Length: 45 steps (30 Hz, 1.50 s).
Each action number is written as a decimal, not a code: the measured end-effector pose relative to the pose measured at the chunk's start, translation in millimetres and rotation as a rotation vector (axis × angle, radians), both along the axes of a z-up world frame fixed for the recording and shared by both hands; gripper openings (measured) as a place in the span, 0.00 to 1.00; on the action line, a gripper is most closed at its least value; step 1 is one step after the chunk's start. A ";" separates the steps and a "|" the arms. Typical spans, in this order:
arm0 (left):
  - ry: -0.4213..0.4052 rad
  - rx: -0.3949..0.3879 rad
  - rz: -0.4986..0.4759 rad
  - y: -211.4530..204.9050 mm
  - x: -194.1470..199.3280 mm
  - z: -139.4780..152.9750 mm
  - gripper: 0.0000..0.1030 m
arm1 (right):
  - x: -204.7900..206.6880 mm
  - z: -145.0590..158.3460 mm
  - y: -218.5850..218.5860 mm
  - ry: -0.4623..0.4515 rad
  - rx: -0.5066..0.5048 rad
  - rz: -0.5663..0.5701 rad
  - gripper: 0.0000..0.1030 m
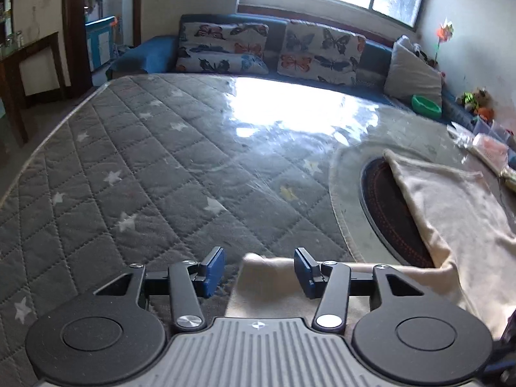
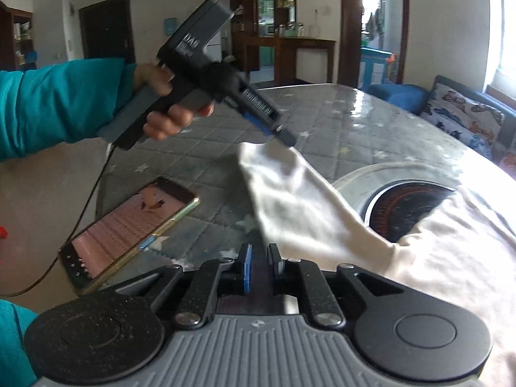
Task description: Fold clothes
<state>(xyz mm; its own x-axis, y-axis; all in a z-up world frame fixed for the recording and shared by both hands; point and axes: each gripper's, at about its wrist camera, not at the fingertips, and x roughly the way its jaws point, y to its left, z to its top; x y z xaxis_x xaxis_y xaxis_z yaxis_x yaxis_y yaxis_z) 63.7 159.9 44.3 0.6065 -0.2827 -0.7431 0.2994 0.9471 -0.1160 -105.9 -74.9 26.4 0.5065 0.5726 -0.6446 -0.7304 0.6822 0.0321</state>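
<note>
A cream garment (image 1: 458, 213) lies on the right of the quilted grey table cover (image 1: 135, 167). Its sleeve end (image 1: 267, 277) lies between and below the blue pads of my left gripper (image 1: 259, 271), which is open over it. In the right wrist view the left gripper (image 2: 283, 138) points down at the sleeve end (image 2: 271, 161), and the sleeve (image 2: 306, 203) runs back to the garment body (image 2: 451, 248). My right gripper (image 2: 258, 267) is near the sleeve's lower edge with its pads close together and nothing visibly between them.
A round dark-centred plate (image 1: 387, 213) sits under the garment. A phone (image 2: 129, 229) with a lit screen lies near the table's edge. A sofa with butterfly cushions (image 1: 225, 48) and a green bowl (image 1: 425, 104) are beyond the table. Clutter (image 1: 490, 148) lies at the right.
</note>
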 end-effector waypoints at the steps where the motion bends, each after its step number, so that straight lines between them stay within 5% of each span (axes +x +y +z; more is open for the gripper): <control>1: 0.005 0.011 -0.009 -2.9 0.0 -3.0 0.39 | 0.5 -0.2 -2.8 0.003 -0.002 -0.015 0.12; 3: 0.003 0.044 -0.023 -7.2 -1.6 -8.1 0.18 | 0.9 -1.3 -9.3 0.017 0.000 -0.045 0.17; 6: -0.027 0.085 -0.026 -11.6 -3.3 -9.8 0.08 | -0.1 -5.4 -18.5 0.047 0.001 -0.082 0.19; 18: -0.096 0.208 -0.016 -26.4 1.9 -15.6 0.07 | -18.0 -10.9 -25.8 0.065 -0.006 -0.053 0.28; 26: -0.094 0.206 -0.006 -23.9 2.3 -17.0 0.15 | -30.2 3.1 -51.1 0.044 0.012 -0.157 0.32; 33: -0.083 0.208 0.041 -18.8 -3.3 -7.9 0.35 | -42.8 -1.8 -74.5 0.074 -0.027 -0.221 0.32; 45: -0.127 0.135 0.050 -31.1 -84.7 54.1 0.56 | -77.8 9.2 -136.7 0.070 0.043 -0.345 0.35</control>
